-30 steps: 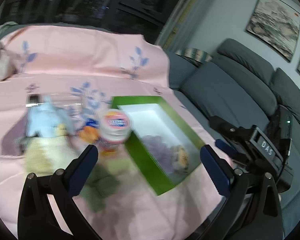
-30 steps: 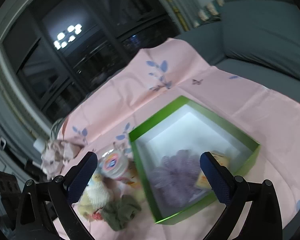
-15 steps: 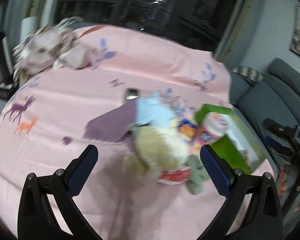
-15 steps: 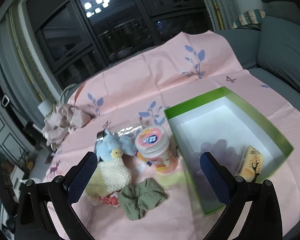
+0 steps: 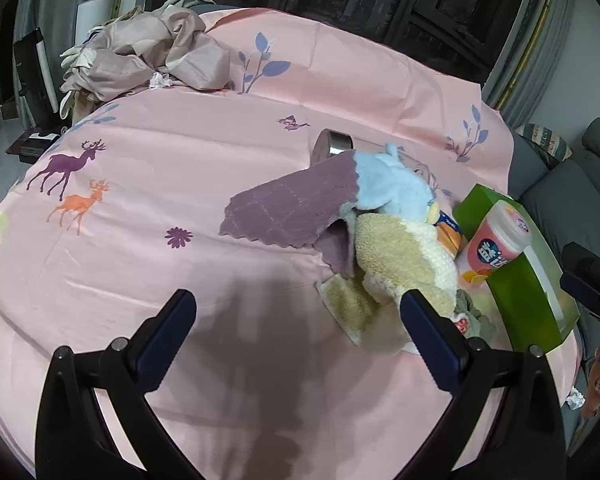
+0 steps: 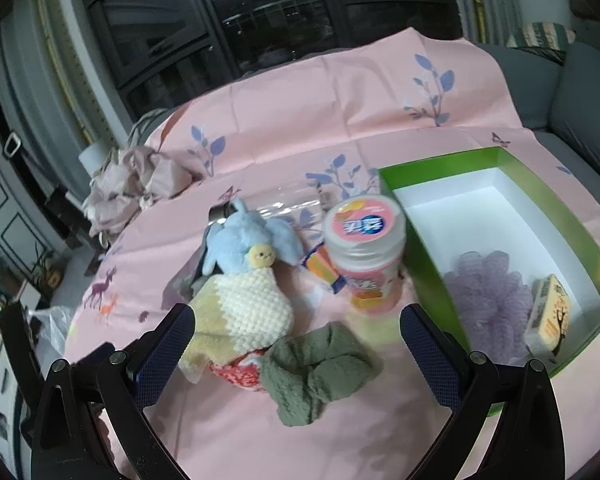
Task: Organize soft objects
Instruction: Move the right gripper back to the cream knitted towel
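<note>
A pile of soft things lies on the pink cloth: a blue plush toy (image 6: 252, 240), a cream and yellow knitted cloth (image 6: 240, 312), a green fuzzy scrunchie (image 6: 316, 368) and a purple cloth (image 5: 292, 208). A green box (image 6: 580, 216) at the right holds a purple bath pouf (image 6: 488, 292) and a small sponge (image 6: 548, 312). My left gripper (image 5: 296, 340) is open and empty, left of the pile (image 5: 396, 256). My right gripper (image 6: 296, 344) is open and empty, just in front of the scrunchie.
A pink-lidded plastic jar (image 6: 364, 256) stands between the pile and the box, with an orange packet (image 6: 320, 264) beside it. A crumpled beige cloth (image 5: 148, 52) lies at the far edge. A grey sofa (image 5: 572, 184) is at the right.
My left gripper has swung left from over the box to face the pile and bare cloth. My right gripper has drawn back from the box toward the scrunchie.
</note>
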{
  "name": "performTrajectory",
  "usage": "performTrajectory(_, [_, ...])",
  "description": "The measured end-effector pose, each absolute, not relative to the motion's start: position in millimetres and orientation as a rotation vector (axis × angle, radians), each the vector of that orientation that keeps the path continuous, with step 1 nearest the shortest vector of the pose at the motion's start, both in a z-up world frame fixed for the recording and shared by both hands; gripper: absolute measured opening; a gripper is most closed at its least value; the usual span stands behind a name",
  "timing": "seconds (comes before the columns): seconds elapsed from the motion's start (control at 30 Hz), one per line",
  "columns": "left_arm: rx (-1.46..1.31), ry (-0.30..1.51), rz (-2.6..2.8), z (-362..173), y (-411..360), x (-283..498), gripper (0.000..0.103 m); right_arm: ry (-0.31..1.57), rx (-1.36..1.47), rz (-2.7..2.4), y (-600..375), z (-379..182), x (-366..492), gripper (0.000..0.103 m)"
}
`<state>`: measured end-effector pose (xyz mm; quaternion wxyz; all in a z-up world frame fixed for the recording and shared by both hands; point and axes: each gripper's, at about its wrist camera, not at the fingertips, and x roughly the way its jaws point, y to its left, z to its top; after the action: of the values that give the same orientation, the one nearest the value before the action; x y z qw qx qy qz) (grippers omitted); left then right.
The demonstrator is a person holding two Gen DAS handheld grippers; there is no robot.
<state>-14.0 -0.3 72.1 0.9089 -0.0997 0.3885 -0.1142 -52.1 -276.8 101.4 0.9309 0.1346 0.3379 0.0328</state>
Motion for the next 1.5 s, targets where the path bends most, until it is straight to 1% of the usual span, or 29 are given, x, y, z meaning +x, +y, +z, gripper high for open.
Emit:
performTrajectory(0.93, [-0.240,0.812,-0.266,72,3,-13,0.101,0.781,0.277,0.146,-250,83,-39,0.103])
performTrajectory(1.33, [-0.254,0.817,-0.311,76,0,-13,0.100,0.780,0.274,0.155,-249,81,-38,0.102])
performTrajectory(1.5, [-0.289,0.799,-0.326,80,3,-14,0.097,0.772,0.288,0.154,-250,81,-39,0.102])
